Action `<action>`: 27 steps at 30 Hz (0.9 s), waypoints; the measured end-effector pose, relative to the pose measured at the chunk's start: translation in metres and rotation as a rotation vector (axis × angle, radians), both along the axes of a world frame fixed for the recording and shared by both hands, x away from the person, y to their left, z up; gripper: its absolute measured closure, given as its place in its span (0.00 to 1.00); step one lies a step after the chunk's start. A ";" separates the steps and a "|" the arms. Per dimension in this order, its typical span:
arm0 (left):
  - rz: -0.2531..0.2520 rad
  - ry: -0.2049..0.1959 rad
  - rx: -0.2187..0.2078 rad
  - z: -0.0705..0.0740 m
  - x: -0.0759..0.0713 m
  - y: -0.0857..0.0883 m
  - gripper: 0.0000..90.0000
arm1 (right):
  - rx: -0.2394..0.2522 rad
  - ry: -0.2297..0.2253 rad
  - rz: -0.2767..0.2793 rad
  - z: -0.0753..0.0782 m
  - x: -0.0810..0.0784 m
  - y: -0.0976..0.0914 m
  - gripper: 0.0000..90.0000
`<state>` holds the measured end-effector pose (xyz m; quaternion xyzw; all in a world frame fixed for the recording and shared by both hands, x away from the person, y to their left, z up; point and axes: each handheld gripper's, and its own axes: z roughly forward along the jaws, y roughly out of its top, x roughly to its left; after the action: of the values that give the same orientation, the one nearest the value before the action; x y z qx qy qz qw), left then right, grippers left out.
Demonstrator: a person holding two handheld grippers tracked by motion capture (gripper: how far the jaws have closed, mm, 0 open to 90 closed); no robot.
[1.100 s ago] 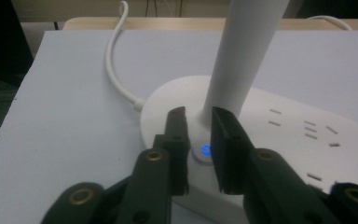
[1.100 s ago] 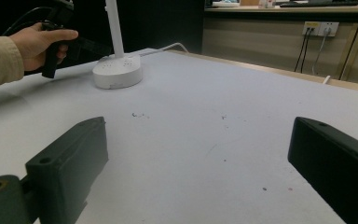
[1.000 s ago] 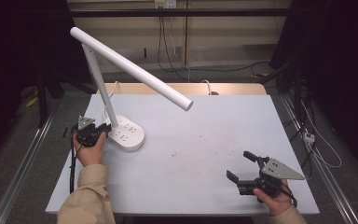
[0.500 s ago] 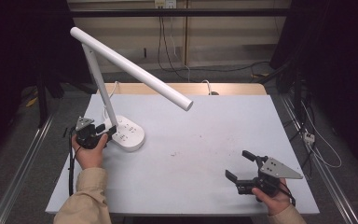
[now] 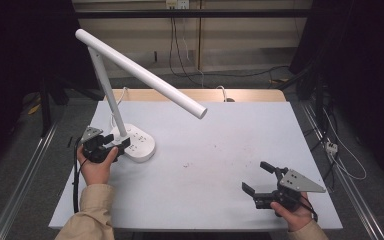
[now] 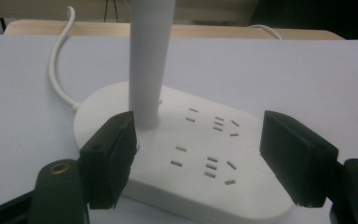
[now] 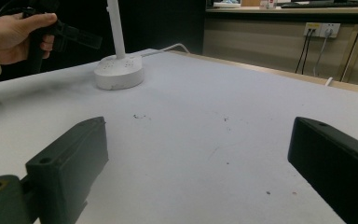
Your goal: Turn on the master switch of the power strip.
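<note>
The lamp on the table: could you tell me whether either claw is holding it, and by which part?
Nothing is held. The left claw stands open around the lamp base, without closing on it; the right claw is open over bare table.

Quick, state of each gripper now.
Left gripper: open, jaws either side of the lamp base, holding nothing.
Right gripper: open, empty, over the table.

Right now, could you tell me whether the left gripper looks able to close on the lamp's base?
Probably yes: the left gripper is open, with its jaws already straddling the lamp base, and nothing lies between them except the lamp's post.
</note>
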<state>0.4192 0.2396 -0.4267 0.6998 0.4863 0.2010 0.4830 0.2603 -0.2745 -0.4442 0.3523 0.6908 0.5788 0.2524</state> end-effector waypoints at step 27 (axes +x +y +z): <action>-0.103 -0.036 -0.006 0.006 -0.026 -0.006 0.20 | -0.002 0.003 -0.004 0.000 -0.001 0.000 0.05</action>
<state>0.3930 0.2336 -0.4207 0.7188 0.4413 0.1871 0.5035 0.2595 -0.2745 -0.4444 0.3544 0.6909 0.5772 0.2528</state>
